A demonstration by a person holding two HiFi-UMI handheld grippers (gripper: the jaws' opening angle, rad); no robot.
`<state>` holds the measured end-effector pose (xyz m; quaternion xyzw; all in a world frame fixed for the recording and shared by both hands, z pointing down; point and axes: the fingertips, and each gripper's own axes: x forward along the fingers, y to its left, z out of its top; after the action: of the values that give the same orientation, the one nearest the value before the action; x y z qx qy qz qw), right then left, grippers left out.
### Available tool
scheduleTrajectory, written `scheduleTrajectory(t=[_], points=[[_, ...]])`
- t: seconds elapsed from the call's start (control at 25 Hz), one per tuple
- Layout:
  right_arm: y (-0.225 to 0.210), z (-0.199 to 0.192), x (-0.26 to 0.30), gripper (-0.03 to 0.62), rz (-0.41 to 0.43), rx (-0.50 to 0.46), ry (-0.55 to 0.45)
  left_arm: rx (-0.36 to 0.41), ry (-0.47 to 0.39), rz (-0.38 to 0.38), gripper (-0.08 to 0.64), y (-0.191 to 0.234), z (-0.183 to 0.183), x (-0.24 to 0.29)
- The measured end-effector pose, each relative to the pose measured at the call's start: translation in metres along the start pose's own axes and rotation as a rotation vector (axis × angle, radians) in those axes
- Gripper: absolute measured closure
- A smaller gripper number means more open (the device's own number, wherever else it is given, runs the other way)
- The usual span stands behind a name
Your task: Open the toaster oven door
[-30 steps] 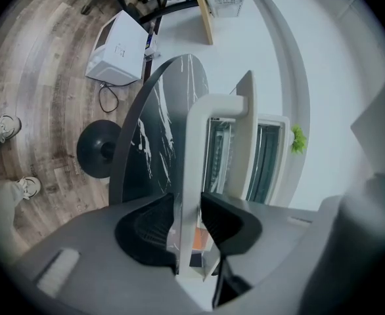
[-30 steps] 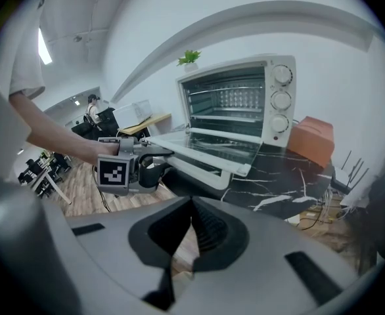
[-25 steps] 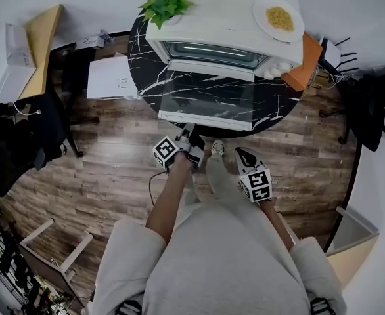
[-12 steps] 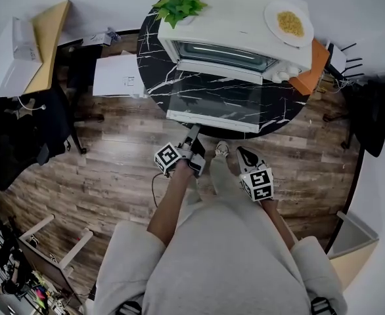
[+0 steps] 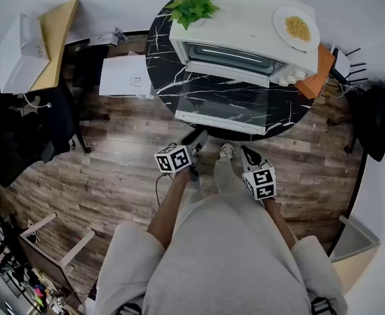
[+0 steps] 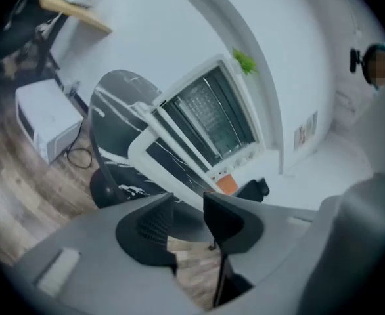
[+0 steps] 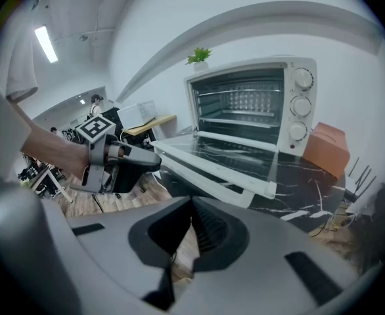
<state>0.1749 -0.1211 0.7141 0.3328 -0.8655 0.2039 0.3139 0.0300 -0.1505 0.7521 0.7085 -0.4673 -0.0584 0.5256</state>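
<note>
Office-type workroom. Upper left: wooden desk [image 5: 58,35] carrying a white box [image 5: 18,54], black office chair [image 5: 25,136] beside it. Wood-plank floor [image 5: 113,169]. Top centre: toaster oven [image 5: 245,25] on a round black marble table [image 5: 163,71]. Ceiling strip light [image 7: 46,43], upper left of the right gripper view.

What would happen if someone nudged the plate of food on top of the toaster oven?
The plate looks flat, so it would likely slide, not tip. It sits near the right end of the toaster oven, so a push might send it off. Its loose yellow food could scatter.

Light: bright, even — ceiling strip [image 7: 46,43] | blur: left gripper view soft | edges: fisheye-bent, dark corners
</note>
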Motion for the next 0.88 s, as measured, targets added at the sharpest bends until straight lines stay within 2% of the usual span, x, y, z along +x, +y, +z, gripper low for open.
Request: scheduleTrajectory(t=[0.24, 0.32, 0.4, 0.48, 0.56, 0.72, 0.88], points=[[0.001, 0.011, 0.002, 0.578, -0.008, -0.005, -0.018, 0.377, 0.112, 0.065, 0.419, -0.013, 0.000, -0.010], [0.001, 0.014, 0.003, 0.578, -0.011, -0.008, -0.025, 0.523, 0.146, 0.090, 0.422, -0.017, -0.002, -0.013], [0.001, 0.017, 0.004, 0.578, -0.015, -0.008, -0.031, 0.663, 0.167, 0.111, 0.437, -0.022, -0.003, -0.016], [0.002, 0.019, 0.004, 0.578, -0.018, -0.007, -0.035, 0.761, 0.170, 0.120, 0.459, -0.027, -0.002, -0.021], [0.003, 0.021, 0.003, 0.578, -0.022, -0.006, -0.040, 0.817, 0.162, 0.124, 0.492, -0.028, -0.001, -0.025], [0.003, 0.027, 0.000, 0.578, -0.034, -0.003, -0.057, 0.855, 0.156, 0.133, 0.545, -0.032, 0.005, -0.034], [0.000, 0.036, -0.004, 0.578, -0.056, 0.001, -0.085, 0.889, 0.133, 0.117, 0.549, -0.044, 0.014, -0.040]])
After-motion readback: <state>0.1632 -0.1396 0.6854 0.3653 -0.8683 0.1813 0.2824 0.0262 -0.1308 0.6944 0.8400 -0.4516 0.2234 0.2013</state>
